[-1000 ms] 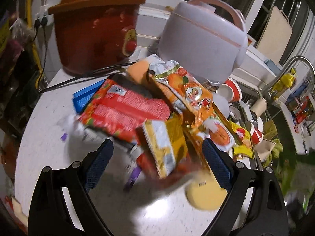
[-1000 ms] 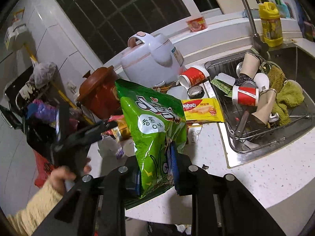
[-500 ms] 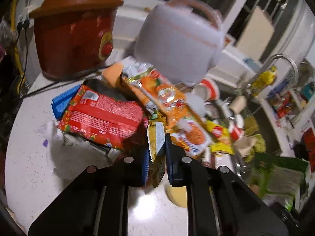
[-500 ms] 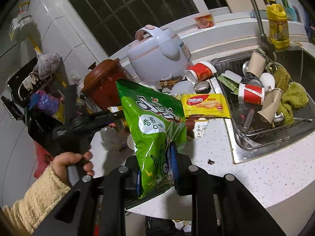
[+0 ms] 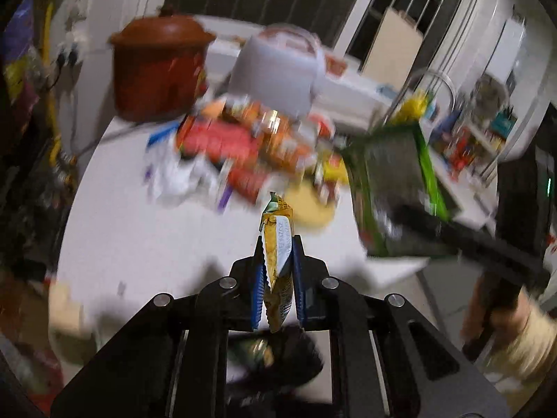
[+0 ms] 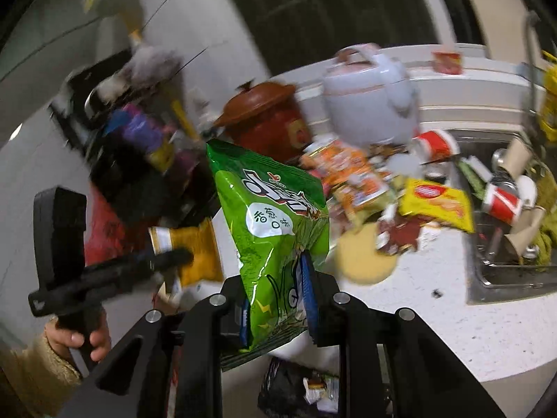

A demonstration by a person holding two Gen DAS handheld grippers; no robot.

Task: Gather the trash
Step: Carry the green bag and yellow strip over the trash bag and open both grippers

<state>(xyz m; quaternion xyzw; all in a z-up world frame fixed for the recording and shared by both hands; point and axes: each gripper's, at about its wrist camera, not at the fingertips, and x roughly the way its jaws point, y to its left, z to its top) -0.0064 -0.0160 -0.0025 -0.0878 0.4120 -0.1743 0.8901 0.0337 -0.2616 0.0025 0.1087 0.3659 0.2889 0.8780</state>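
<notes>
My left gripper (image 5: 277, 244) is shut on a yellow snack wrapper (image 5: 277, 244) and holds it above the white counter's front edge, clear of the pile. The same wrapper (image 6: 195, 250) shows in the right wrist view. My right gripper (image 6: 278, 278) is shut on a green chip bag (image 6: 275, 216), held upright over the counter edge; the bag also shows in the left wrist view (image 5: 397, 188). A pile of snack wrappers (image 5: 243, 149) lies on the counter (image 5: 139, 223). A dark trash bag (image 6: 299, 386) with wrappers in it sits below both grippers.
A brown clay pot (image 5: 160, 66) and a white rice cooker (image 5: 278, 69) stand behind the pile. A yellow round lid (image 6: 365, 257) lies near the front. A sink (image 6: 504, 244) with paper cups and a cloth is at the right.
My left gripper closed on the yellow wrapper, lifted it off the pile and pulled back toward the counter edge. My right gripper, still holding the green bag, moved closer to the left one.
</notes>
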